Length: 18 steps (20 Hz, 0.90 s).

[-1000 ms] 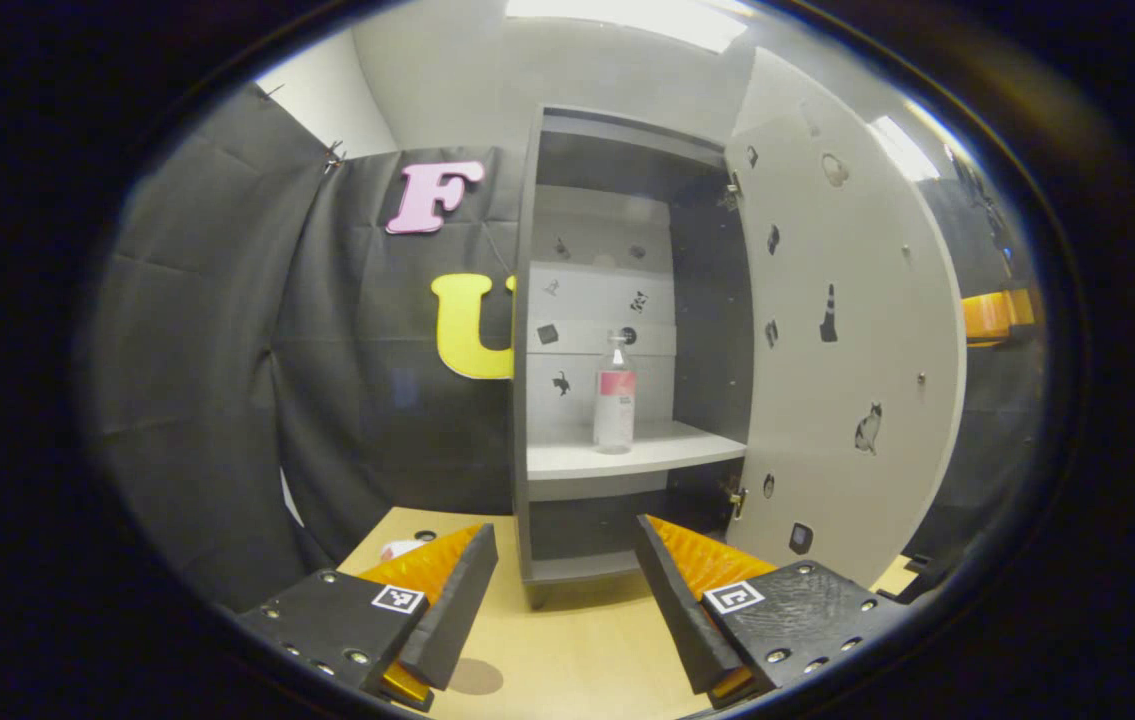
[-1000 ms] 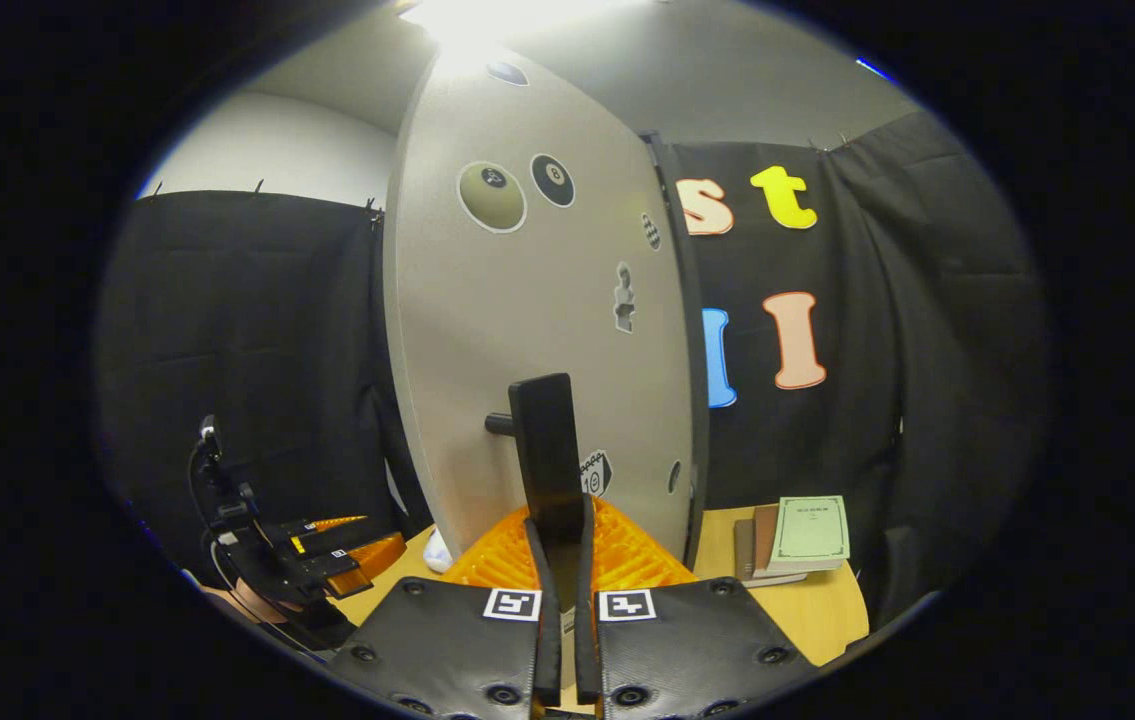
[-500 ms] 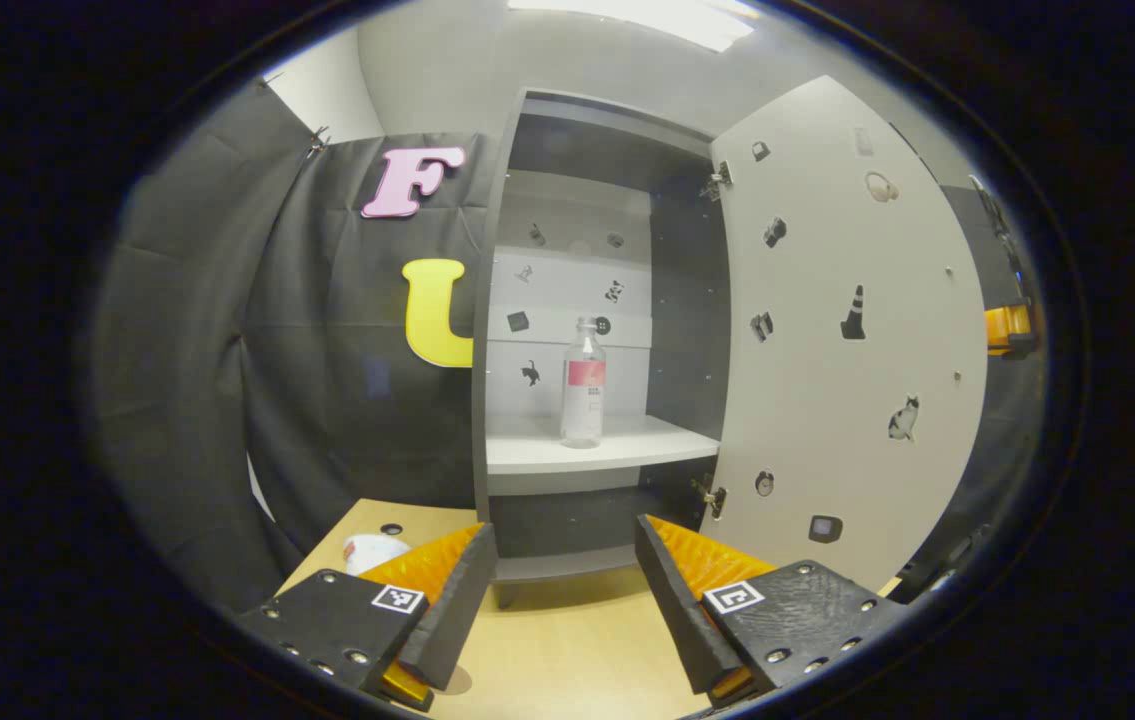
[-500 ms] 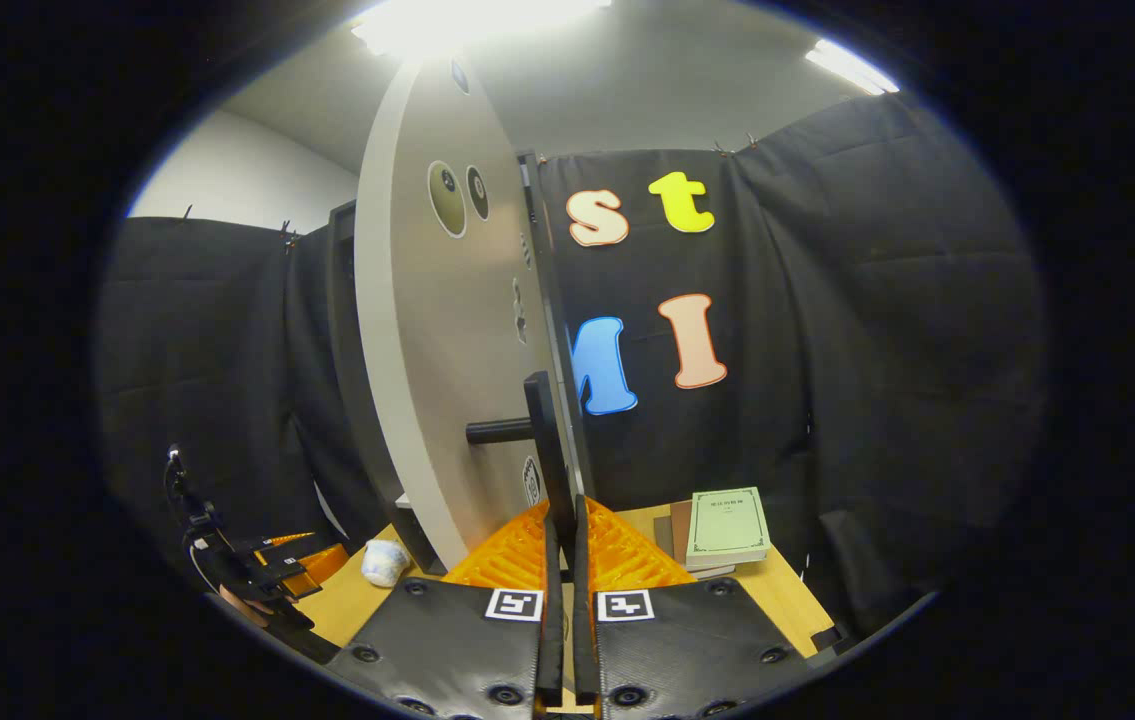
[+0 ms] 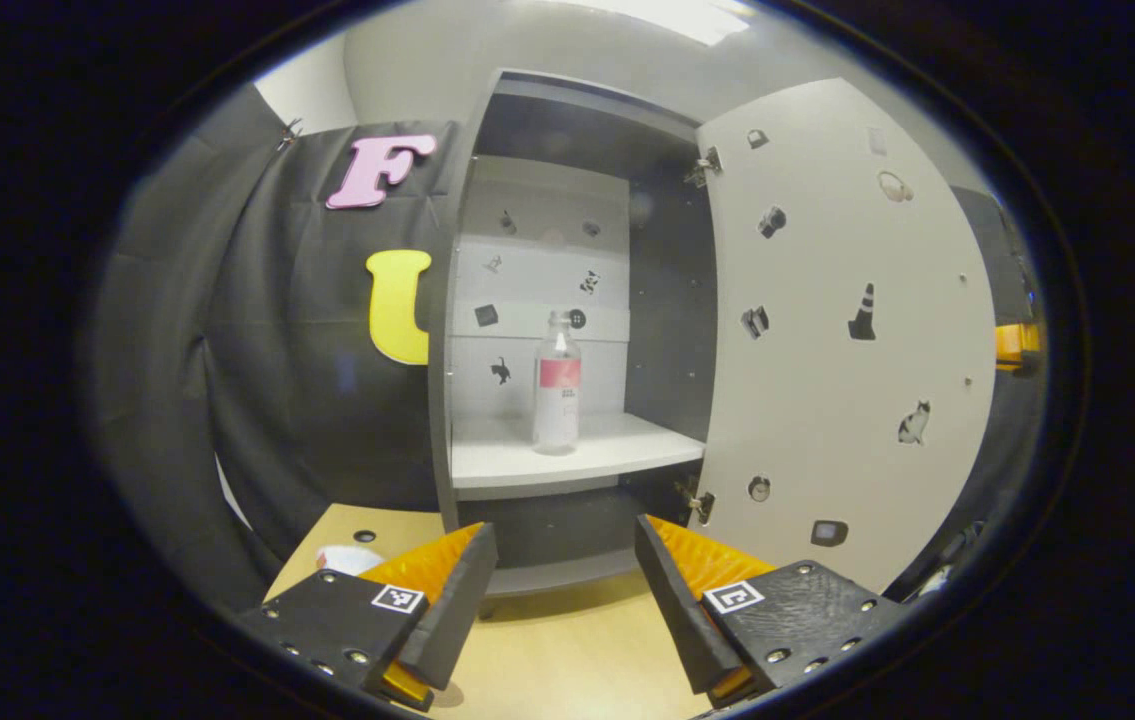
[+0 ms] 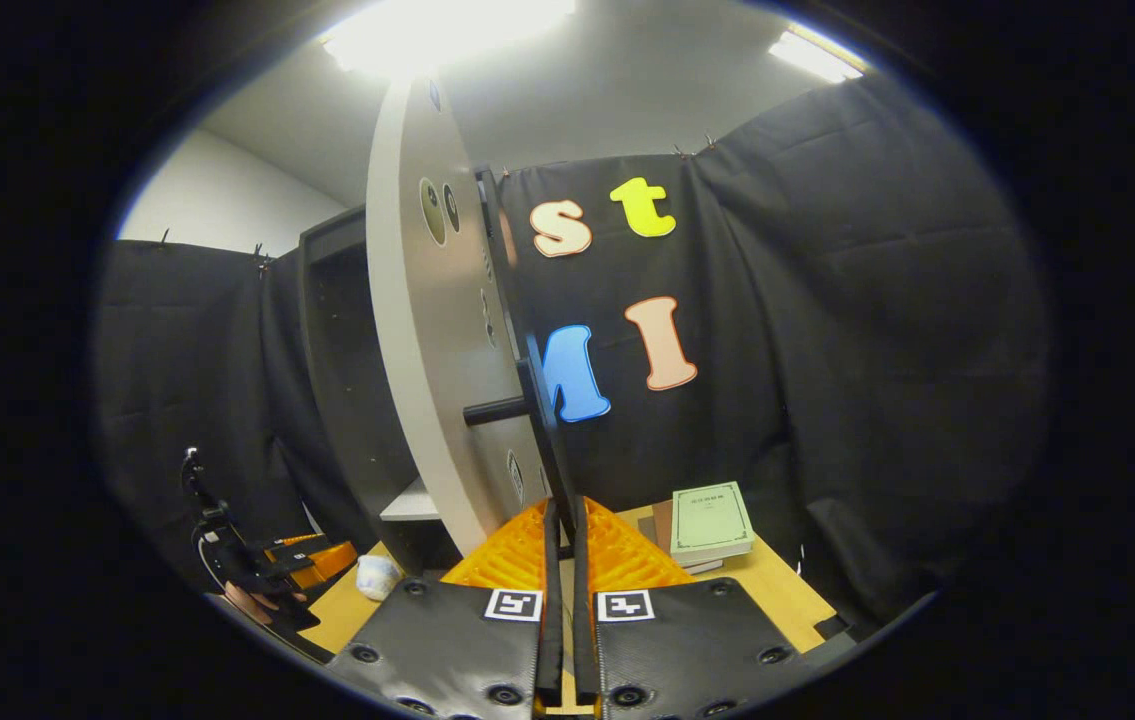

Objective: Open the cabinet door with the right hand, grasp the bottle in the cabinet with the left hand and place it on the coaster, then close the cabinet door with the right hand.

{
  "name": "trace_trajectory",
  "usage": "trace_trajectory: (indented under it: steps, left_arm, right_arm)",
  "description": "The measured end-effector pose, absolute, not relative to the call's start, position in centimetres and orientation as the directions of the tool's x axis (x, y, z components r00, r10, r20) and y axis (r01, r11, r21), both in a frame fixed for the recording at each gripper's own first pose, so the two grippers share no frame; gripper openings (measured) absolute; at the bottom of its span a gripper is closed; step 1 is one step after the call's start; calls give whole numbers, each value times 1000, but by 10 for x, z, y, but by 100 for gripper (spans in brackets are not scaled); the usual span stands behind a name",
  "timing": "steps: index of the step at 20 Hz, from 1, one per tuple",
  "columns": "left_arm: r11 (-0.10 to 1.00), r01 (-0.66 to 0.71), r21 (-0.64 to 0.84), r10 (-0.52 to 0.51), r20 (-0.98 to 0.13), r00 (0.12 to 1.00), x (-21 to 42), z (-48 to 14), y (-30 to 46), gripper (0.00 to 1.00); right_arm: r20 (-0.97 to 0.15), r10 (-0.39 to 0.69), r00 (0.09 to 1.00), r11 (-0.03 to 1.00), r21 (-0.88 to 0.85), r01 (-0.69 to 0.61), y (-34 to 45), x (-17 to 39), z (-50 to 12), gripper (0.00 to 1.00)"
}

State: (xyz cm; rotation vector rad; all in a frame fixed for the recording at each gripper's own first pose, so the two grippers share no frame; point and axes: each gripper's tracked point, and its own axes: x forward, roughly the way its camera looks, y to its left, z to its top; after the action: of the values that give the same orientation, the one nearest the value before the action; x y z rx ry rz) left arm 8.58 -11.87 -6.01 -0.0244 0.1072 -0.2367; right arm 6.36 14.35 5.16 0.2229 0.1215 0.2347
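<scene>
While the right tongs [image 6: 561,560] stay out of the reach, pinched narrow on the black handle [image 6: 539,420] of the cabinet door [image 5: 842,330], the job of fetching falls to the left tongs [image 5: 559,590], which hang wide and empty over the tabletop [image 5: 567,660]. Straight ahead of them and higher, past the front edge of the cabinet [image 5: 447,330], the bottle [image 5: 557,385] stands upright on the white shelf [image 5: 567,462], its long axis vertical, so the wide gap between the fingers lines up to take it from the sides. It sits almost dead centre between the two fingers' lines, perhaps a touch toward the left one, with bare shelf all round it. The door swings off to the right of the left tongs, clear of the path. I judge the coming move a lift and a forward push. The coaster I cannot make out with certainty.
</scene>
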Motion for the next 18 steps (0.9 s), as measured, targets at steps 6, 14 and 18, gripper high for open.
trace_trajectory:
  steps: [6, 14, 18]
  left_arm:
    - [969, 247, -2, -247, -70, 967, 129, -42, -124, 86]
    - [971, 237, 22, -237, -23, 971, 214, 5, -148, 86]
    - [972, 224, 77, -223, -20, 975, 259, 20, -163, 84]
  right_arm:
    - [-184, 95, 978, 969, 241, -48, 85, 54, 34, 2]
    - [-128, -26, 991, 971, 231, 55, 23, 142, 49, 11]
    - [-130, -14, 991, 971, 236, 45, 11, 187, 45, 27]
